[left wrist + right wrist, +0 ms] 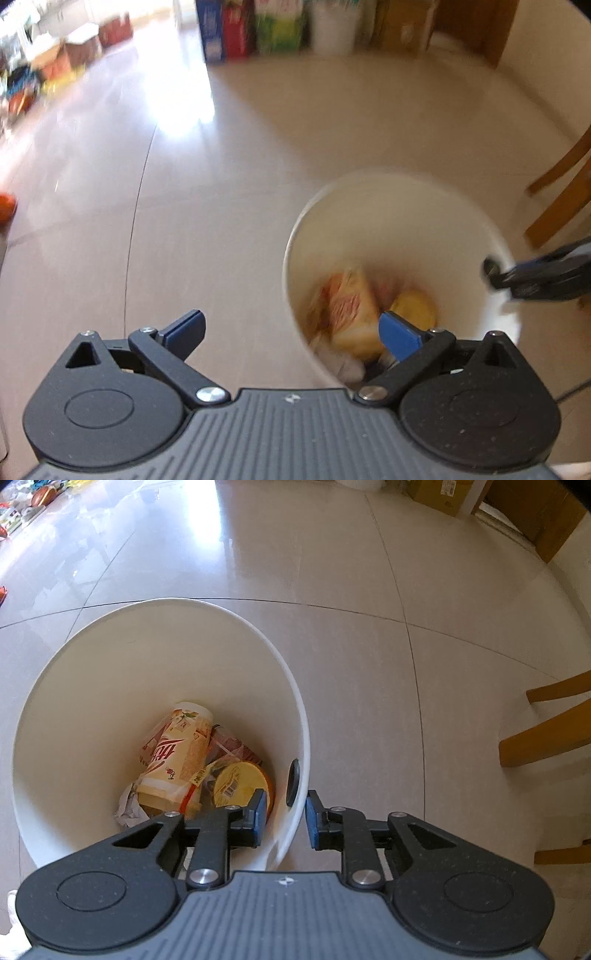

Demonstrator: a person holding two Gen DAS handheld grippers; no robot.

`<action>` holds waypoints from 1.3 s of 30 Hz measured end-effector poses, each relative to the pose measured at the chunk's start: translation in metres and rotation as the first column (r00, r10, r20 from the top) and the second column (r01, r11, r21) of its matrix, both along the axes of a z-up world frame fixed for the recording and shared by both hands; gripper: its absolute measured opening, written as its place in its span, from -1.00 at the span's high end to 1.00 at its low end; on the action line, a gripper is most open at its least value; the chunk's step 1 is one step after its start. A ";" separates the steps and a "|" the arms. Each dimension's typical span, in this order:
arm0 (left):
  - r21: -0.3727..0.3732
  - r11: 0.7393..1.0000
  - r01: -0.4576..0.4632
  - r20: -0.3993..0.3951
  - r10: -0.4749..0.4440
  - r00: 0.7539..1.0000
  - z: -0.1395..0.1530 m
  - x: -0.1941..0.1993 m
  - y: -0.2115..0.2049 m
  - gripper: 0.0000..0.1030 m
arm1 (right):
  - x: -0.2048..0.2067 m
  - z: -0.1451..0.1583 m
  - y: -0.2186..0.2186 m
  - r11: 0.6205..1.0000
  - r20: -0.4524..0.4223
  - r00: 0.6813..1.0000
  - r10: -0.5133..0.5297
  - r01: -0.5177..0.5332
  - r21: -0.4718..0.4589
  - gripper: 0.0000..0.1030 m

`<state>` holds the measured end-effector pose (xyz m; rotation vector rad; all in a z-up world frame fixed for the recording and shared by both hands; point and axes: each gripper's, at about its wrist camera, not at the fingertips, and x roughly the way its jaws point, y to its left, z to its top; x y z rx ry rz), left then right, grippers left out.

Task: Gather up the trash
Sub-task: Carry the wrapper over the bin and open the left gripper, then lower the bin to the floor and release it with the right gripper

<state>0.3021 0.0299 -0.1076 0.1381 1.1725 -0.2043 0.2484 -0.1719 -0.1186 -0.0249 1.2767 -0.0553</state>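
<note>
Tiled floor [369, 646] carries white bin [92, 657]; left gripper [291, 328] fingers spread empty above; right gripper [284, 818] fingers straddle rim, slightly parted; rim is best steadied.

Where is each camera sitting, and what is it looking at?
Left wrist: sits on the left gripper, looks steeply down at the floor and white bin; shows its own wide-open fingers, plus the right gripper at the bin's rim.
Right wrist: sits on the right gripper, looks down into the bin; its fingers straddle the bin wall.
Both see: the bin, yellow cup, round lid, chair legs.
</note>
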 end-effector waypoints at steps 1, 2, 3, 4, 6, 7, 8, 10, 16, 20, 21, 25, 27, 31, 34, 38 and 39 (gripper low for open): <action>0.021 1.000 -0.003 -0.034 0.003 0.999 -0.004 0.003 0.000 -0.94 | -0.001 0.001 0.001 1.000 -0.003 1.000 -0.001 0.001 0.006 0.31; 0.039 0.999 -0.005 -0.046 0.007 0.999 -0.008 0.003 0.000 -0.94 | -0.003 0.002 0.002 1.000 -0.004 1.000 0.000 0.000 0.017 0.23; 0.055 0.998 -0.008 -0.042 0.011 0.999 -0.009 0.003 0.000 -0.94 | -0.005 0.004 0.003 1.000 -0.004 1.000 0.008 -0.007 0.031 0.04; 0.069 0.998 -0.011 -0.043 0.013 0.999 -0.010 0.004 0.000 -0.94 | -0.007 0.006 0.005 0.999 -0.005 1.000 0.014 -0.014 0.040 -0.19; 0.073 0.997 -0.008 -0.062 0.012 0.998 -0.009 0.007 -0.003 -0.94 | -0.012 0.009 0.011 0.998 -0.017 0.999 0.027 -0.026 0.054 -0.47; 0.068 0.998 -0.001 -0.068 0.006 0.998 -0.008 0.007 -0.004 -0.94 | -0.014 0.010 0.015 0.998 -0.020 0.999 0.038 -0.037 0.057 -0.57; 0.066 0.998 0.007 -0.066 -0.003 0.998 -0.006 0.007 -0.006 -0.94 | -0.017 0.012 0.019 0.997 -0.020 0.998 0.052 -0.050 0.058 -0.61; 0.084 0.996 0.013 -0.067 -0.008 0.998 -0.003 0.004 -0.010 -0.94 | -0.022 0.016 0.027 0.996 -0.032 0.996 0.080 -0.079 0.047 -0.70; 0.089 0.996 -0.020 -0.114 0.030 0.993 0.002 -0.003 -0.016 -0.94 | -0.041 0.040 0.037 0.997 -0.051 0.998 0.038 -0.035 0.064 -0.94; 0.087 0.996 -0.030 -0.133 0.041 0.990 0.011 -0.010 -0.018 -0.94 | -0.056 0.066 0.041 0.997 -0.021 0.999 -0.047 0.048 0.058 -1.00; 0.093 0.995 -0.034 -0.133 0.046 0.990 0.015 -0.012 -0.018 -0.94 | -0.059 0.071 0.041 0.996 -0.012 0.998 -0.069 0.069 0.055 -1.00; 0.087 0.995 -0.047 -0.136 0.059 0.989 0.029 -0.020 -0.014 -0.94 | -0.074 0.085 0.040 0.989 -0.005 0.990 -0.138 0.138 0.044 -1.00; 0.077 0.996 -0.050 -0.145 0.061 0.988 0.032 -0.023 -0.013 -0.94 | -0.081 0.091 0.040 0.987 0.004 0.987 -0.160 0.160 0.034 -1.00; 0.068 0.996 -0.056 -0.141 0.065 0.988 0.045 -0.031 -0.007 -0.94 | -0.089 0.098 0.045 0.983 0.020 0.983 -0.181 0.181 0.016 -1.00; 0.079 0.996 -0.052 -0.129 0.062 0.990 0.053 -0.035 -0.005 -0.94 | -0.088 0.105 0.048 0.984 0.032 0.984 -0.176 0.176 0.021 -1.00; 0.072 0.996 -0.060 -0.120 0.068 0.990 0.061 -0.036 -0.001 -0.94 | -0.088 0.110 0.053 0.987 0.040 0.986 -0.161 0.160 0.028 -1.00; 0.073 0.995 -0.061 -0.118 0.070 0.991 0.061 -0.037 0.000 -0.94 | -0.088 0.110 0.054 0.987 0.039 0.986 -0.159 0.158 0.026 -1.00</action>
